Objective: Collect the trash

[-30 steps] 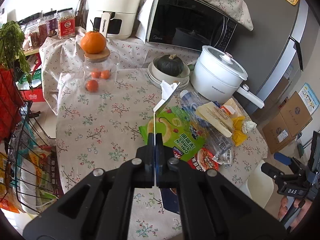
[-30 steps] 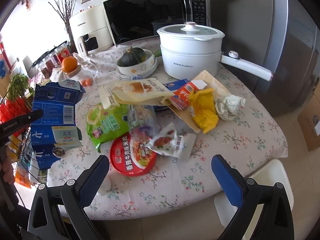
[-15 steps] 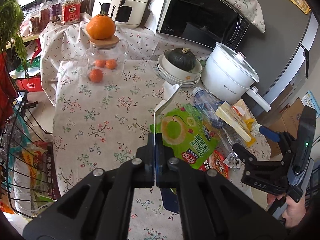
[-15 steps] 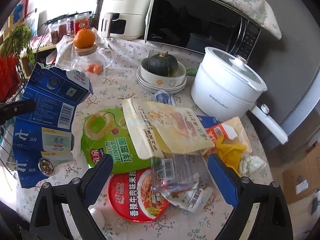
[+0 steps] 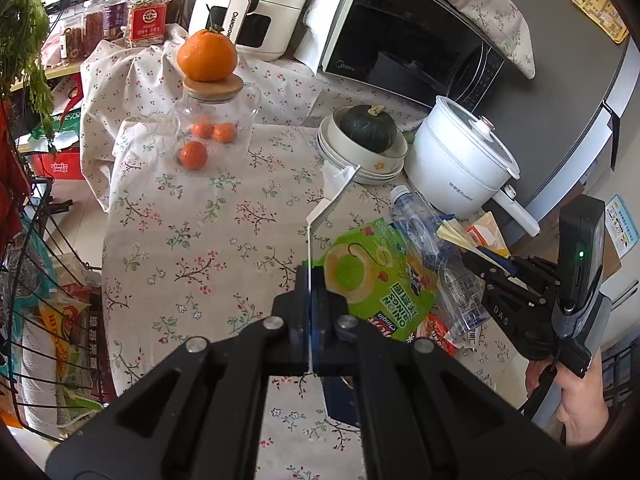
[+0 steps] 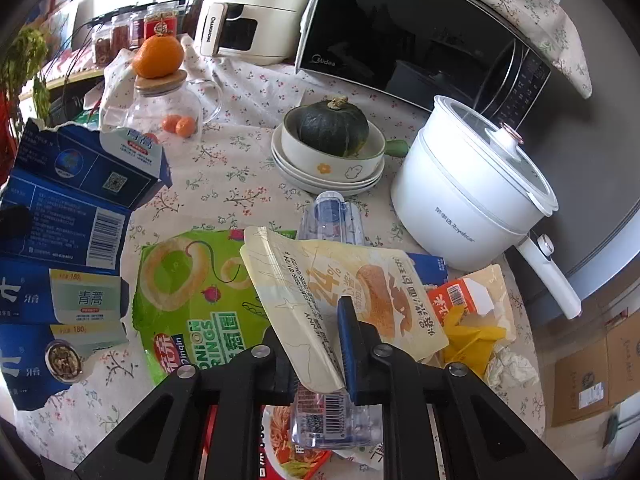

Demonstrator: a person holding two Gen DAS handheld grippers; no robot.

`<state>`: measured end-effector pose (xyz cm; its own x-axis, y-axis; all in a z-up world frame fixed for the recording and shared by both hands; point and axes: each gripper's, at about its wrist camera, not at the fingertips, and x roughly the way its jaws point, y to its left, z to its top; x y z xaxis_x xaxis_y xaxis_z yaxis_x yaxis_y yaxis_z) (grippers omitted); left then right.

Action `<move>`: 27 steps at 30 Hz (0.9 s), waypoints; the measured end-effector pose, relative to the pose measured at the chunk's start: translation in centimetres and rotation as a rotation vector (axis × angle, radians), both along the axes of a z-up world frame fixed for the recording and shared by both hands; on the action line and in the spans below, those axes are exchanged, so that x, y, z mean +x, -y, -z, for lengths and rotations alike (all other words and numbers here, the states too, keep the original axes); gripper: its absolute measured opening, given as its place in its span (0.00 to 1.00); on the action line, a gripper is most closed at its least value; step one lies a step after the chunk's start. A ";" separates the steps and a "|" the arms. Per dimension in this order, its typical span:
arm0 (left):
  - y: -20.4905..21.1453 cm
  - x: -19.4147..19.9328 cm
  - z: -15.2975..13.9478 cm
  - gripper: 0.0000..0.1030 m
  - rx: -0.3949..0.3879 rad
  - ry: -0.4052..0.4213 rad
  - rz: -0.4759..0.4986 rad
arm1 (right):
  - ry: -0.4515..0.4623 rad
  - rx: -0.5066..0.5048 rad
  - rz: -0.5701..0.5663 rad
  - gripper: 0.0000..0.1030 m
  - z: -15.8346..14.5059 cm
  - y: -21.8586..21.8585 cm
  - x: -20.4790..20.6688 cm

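My left gripper (image 5: 310, 304) is shut on the edge of a flattened blue carton (image 5: 334, 196), seen edge-on; its printed face shows in the right wrist view (image 6: 68, 240), held above the table's left side. My right gripper (image 6: 326, 344) is shut on a cream snack pouch (image 6: 340, 292), which lies over a clear plastic bottle (image 6: 332, 216). The right gripper also shows in the left wrist view (image 5: 476, 266). A green onion-rings bag (image 6: 188, 292), a red noodle lid (image 6: 288, 444), yellow wrappers (image 6: 468, 336) and a crumpled tissue (image 6: 512, 364) lie on the floral tablecloth (image 5: 192, 232).
A white electric pot (image 6: 472, 196), stacked bowls with a green squash (image 6: 332, 136), a glass jar topped by an orange (image 6: 164, 92), a microwave (image 6: 420, 32) and an air fryer (image 6: 248, 12) stand behind. A wire rack (image 5: 36, 300) stands left of the table.
My right gripper moved in over the pile and shut on the cream pouch. My left gripper kept its hold on the carton and shifted slightly toward the table.
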<state>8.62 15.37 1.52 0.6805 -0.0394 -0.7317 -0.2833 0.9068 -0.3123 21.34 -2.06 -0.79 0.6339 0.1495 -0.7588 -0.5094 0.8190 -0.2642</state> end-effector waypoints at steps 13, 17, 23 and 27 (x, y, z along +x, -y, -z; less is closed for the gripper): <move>0.4 -0.3 -0.7 0.01 -0.009 0.032 0.010 | 0.125 0.113 0.058 0.03 -6.5 4.2 -1.6; 0.6 -0.4 -0.9 0.00 -0.015 0.042 0.014 | 0.150 0.150 0.071 0.03 -8.3 5.6 -2.5; 0.9 -0.5 -1.2 0.01 -0.024 0.056 0.027 | 0.178 0.196 0.093 0.03 -10.3 7.3 -3.7; 1.2 -0.6 -1.4 0.01 -0.026 0.067 0.035 | 0.185 0.228 0.109 0.03 -11.3 8.5 -4.4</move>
<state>7.98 14.20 2.96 0.7257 -0.0822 -0.6831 -0.2295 0.9070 -0.3530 16.94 -10.53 10.47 0.7795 0.2266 -0.5841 -0.3762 0.9148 -0.1472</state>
